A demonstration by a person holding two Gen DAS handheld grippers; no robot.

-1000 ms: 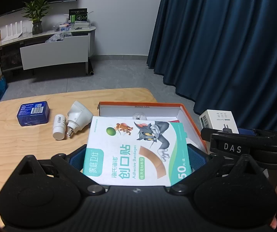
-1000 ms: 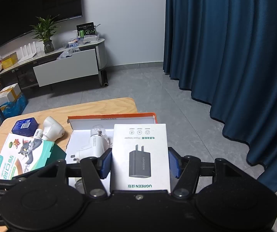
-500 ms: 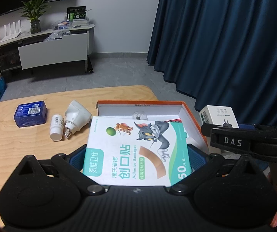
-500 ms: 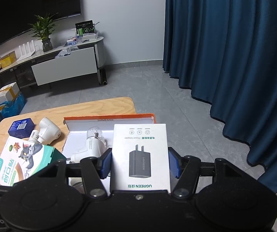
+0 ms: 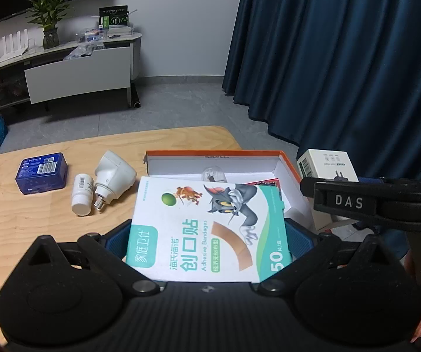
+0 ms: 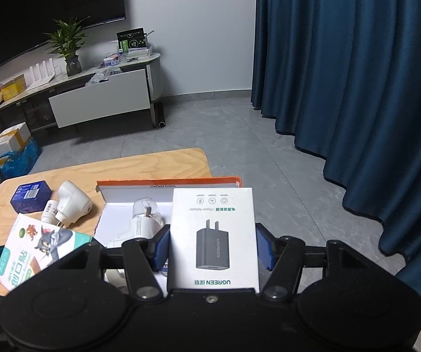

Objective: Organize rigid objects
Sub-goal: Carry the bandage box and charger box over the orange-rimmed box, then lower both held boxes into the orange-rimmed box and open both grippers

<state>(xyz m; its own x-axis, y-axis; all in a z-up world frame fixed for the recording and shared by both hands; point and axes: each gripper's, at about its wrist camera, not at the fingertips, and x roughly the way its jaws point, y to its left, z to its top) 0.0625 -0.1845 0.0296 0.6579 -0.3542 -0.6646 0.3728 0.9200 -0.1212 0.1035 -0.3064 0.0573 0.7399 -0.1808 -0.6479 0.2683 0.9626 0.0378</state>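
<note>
Two tools each clamp a box, the left tool [image 5: 207,231] a bandage box [image 5: 207,228], the right tool [image 6: 212,245] an adapter box [image 6: 213,234], above the orange tray [image 5: 286,158].

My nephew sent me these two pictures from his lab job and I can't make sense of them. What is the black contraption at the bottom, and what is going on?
There is no robot here. A person holds a hand-held gripper in each hand, a black two-fingered clamp with a camera looking forward along its fingers.

One picture is from the left hand-held gripper, shut on a flat white and teal cartoon box of adhesive bandages. The other is from the right hand-held gripper, shut on a white cardboard power adapter box.

Both hover over a light wooden table. On it lie a dark blue rectangular box, a small white bottle, a white plug-in device and an open orange-edged white cardboard box with some items already inside.
</note>
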